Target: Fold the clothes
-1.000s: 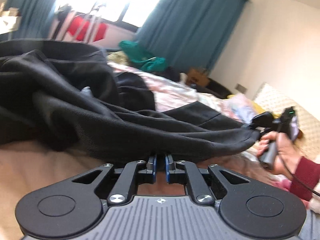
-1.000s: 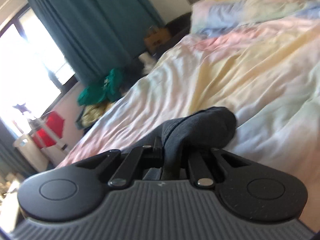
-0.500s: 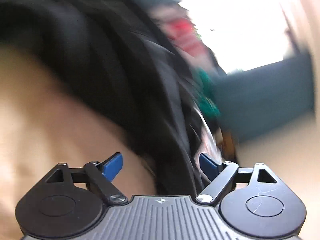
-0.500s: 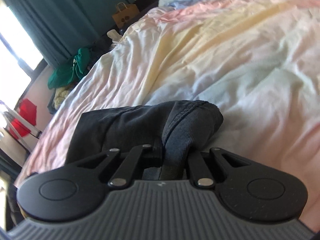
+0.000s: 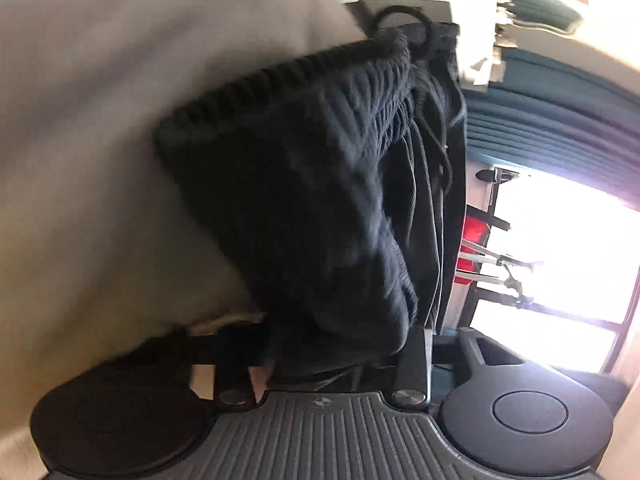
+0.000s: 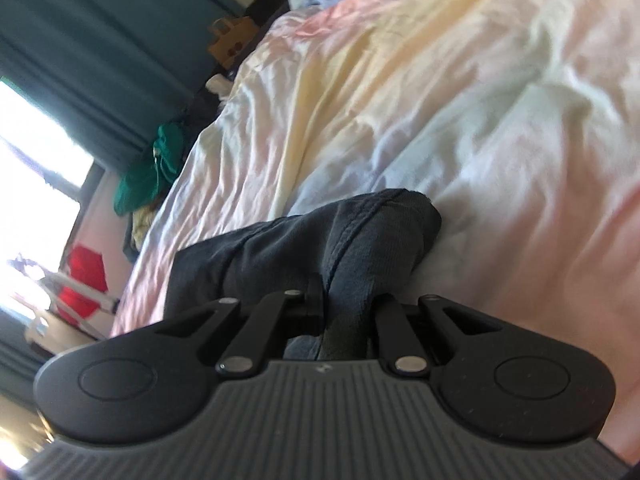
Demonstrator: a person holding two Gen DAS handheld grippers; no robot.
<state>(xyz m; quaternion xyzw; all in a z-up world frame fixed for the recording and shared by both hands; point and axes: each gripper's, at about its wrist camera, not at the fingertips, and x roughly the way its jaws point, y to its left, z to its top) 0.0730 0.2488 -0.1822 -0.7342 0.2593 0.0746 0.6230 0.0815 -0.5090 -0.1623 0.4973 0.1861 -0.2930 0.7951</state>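
A black ribbed garment (image 5: 320, 184) with a drawstring fills the middle of the left wrist view, which is rolled sideways. My left gripper (image 5: 340, 344) has a thick bunch of this cloth between its fingers; the fingertips are hidden by it. In the right wrist view my right gripper (image 6: 348, 296) is shut on a dark grey seamed fold of the garment (image 6: 360, 236), which lies on the pastel bed sheet (image 6: 460, 100).
A beige surface (image 5: 88, 140) lies beside the garment. Teal curtains (image 6: 80, 40), a bright window (image 5: 568, 248), a red item (image 6: 82, 276), green clothes (image 6: 156, 168) and a paper bag (image 6: 232, 40) stand beyond the bed.
My left gripper let go, opened wide, rolled sideways and now has a thick bunch of the black garment between its fingers. My right gripper kept its hold and tilted.
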